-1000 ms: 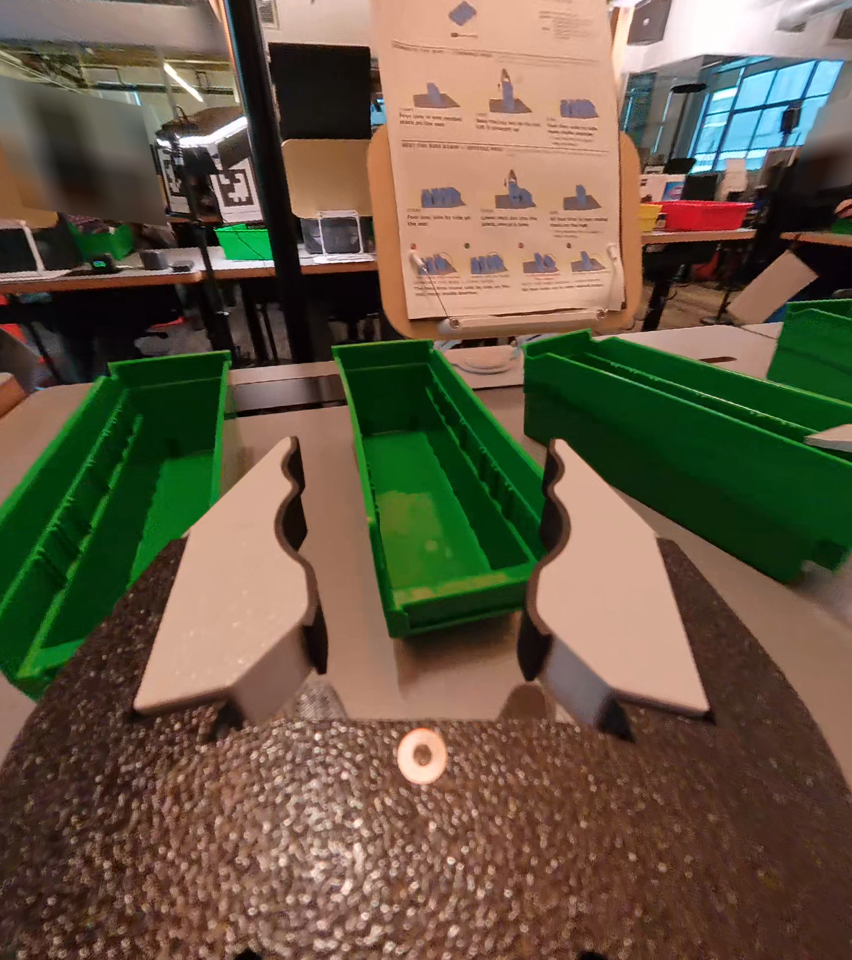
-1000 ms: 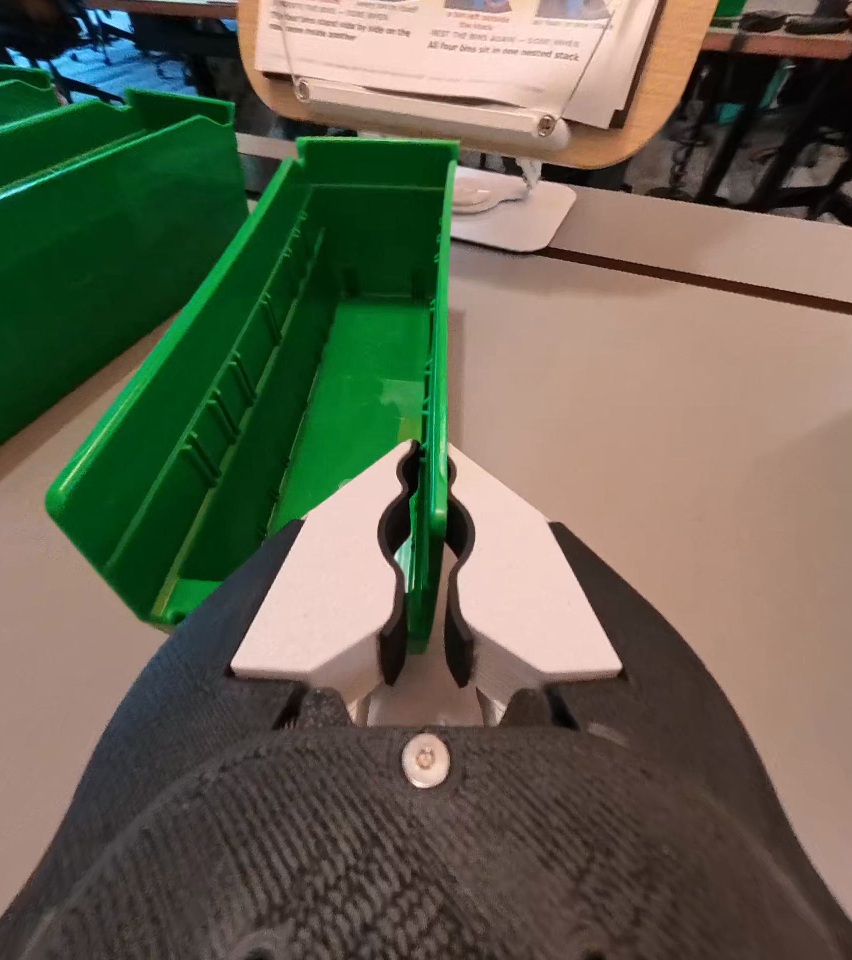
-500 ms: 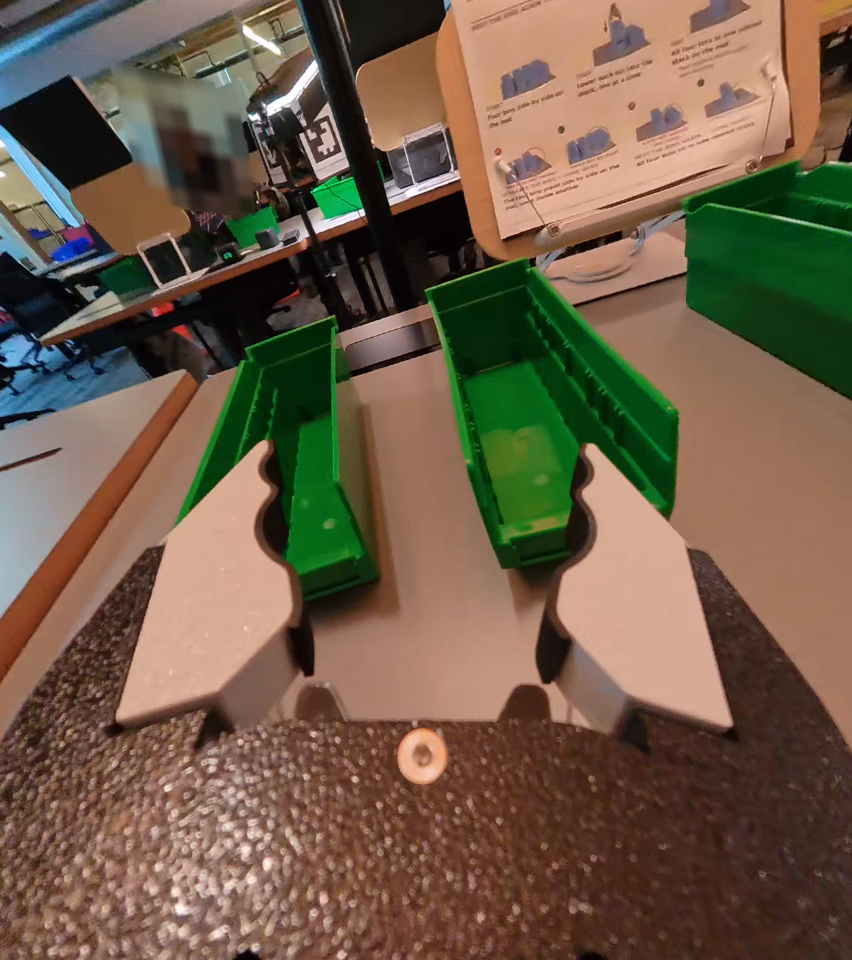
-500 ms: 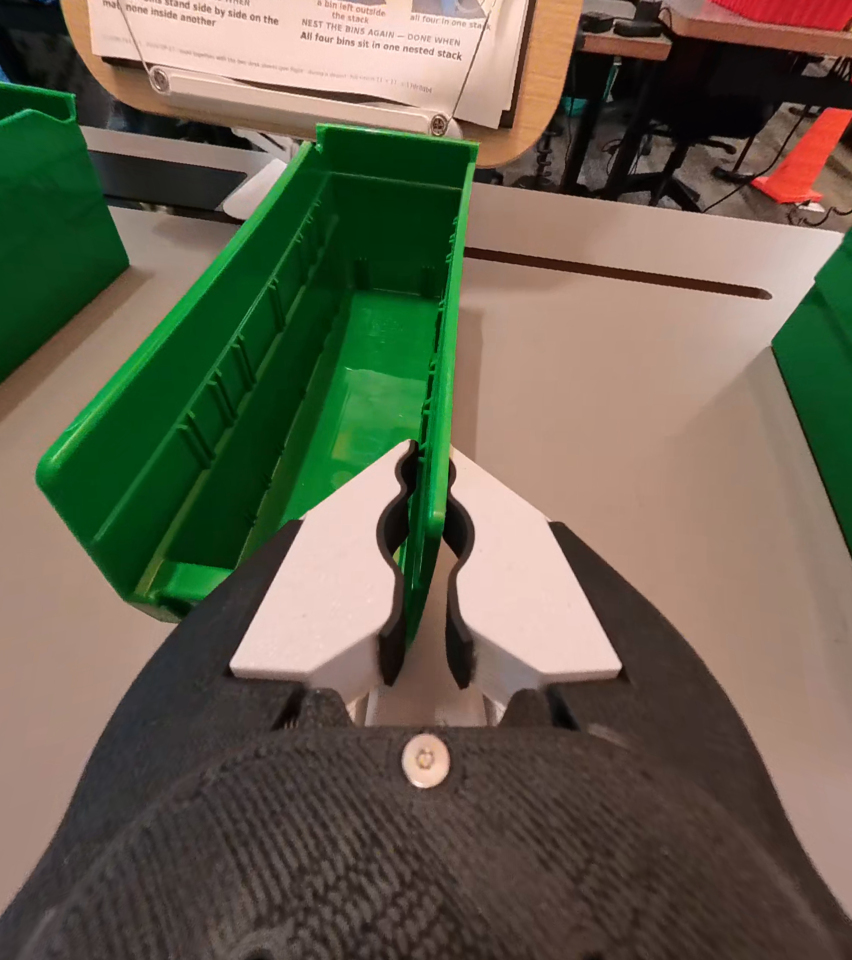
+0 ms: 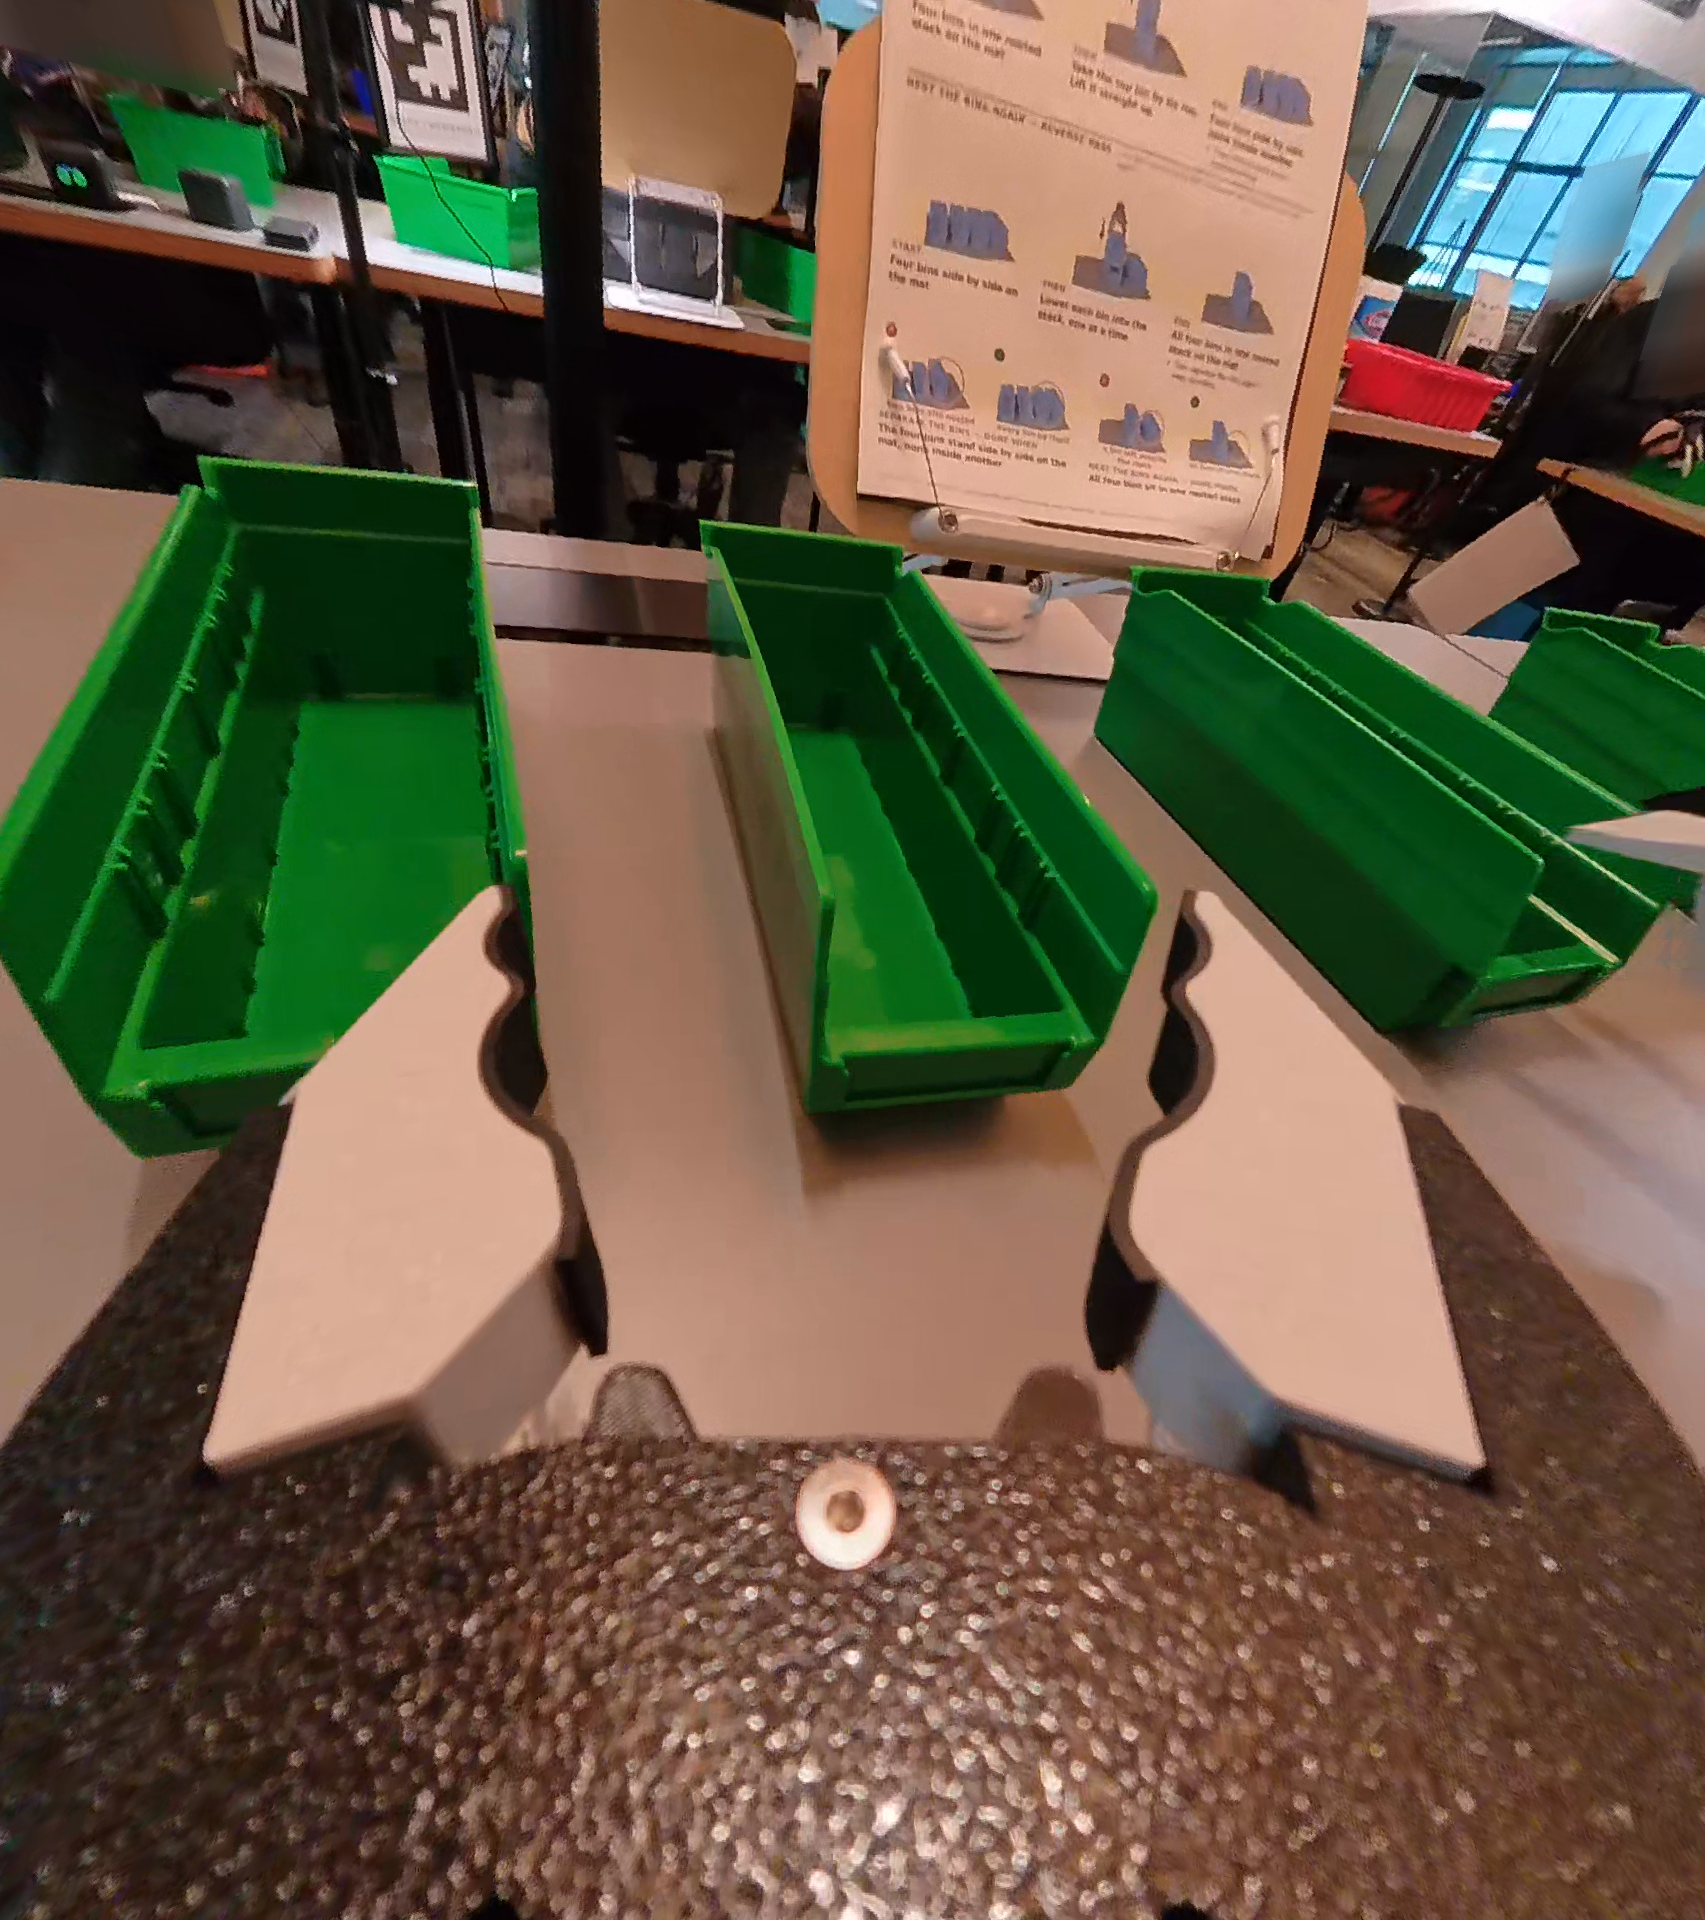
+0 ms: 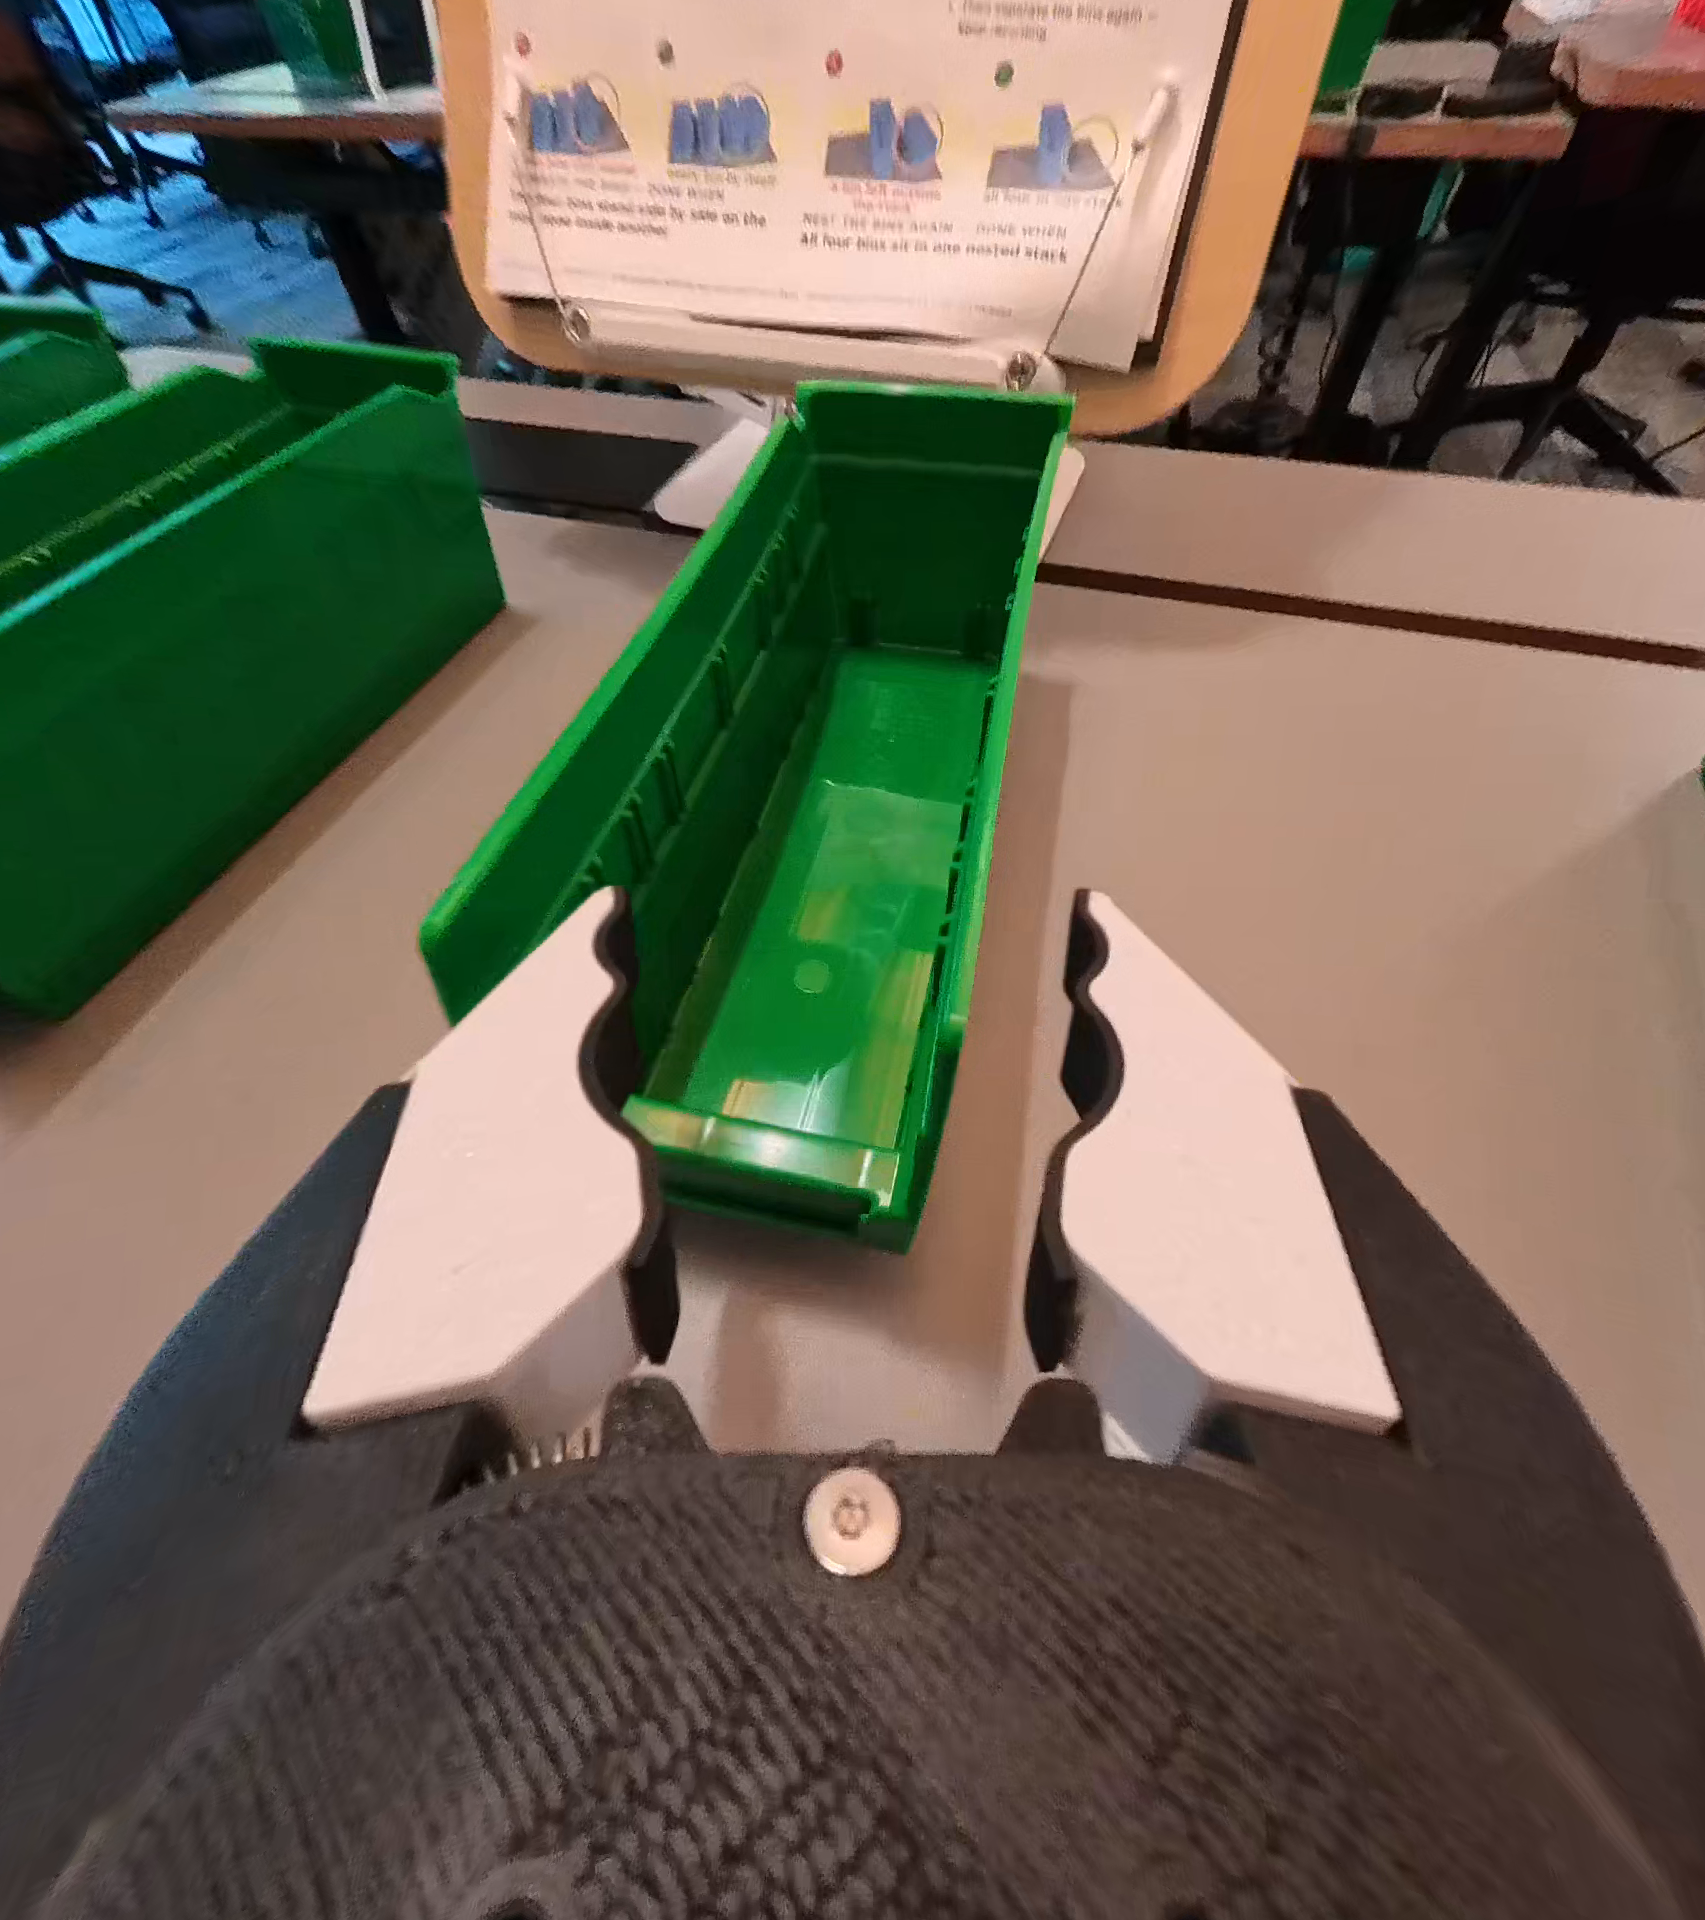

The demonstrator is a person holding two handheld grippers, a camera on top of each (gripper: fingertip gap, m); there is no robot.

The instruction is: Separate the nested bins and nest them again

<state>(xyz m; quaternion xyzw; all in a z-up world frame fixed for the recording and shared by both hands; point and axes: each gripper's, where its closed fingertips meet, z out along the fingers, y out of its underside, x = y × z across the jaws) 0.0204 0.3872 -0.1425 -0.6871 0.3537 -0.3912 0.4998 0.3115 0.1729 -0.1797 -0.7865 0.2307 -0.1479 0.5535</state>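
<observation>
Right wrist view, right gripper [image 6: 853, 1122] fingers spread wide around a green bin's [image 6: 827, 831] near end on the counter [image 6: 1347, 831], left gripper [image 5: 843, 1122] fingers wide too, holding nothing

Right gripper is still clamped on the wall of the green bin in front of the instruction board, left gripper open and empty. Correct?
Not quite. The right gripper is open, no longer clamped: in the right wrist view its fingers stand wide apart, and the green bin sits free on the table before the instruction board. The left gripper is open and empty, as you said.
</observation>
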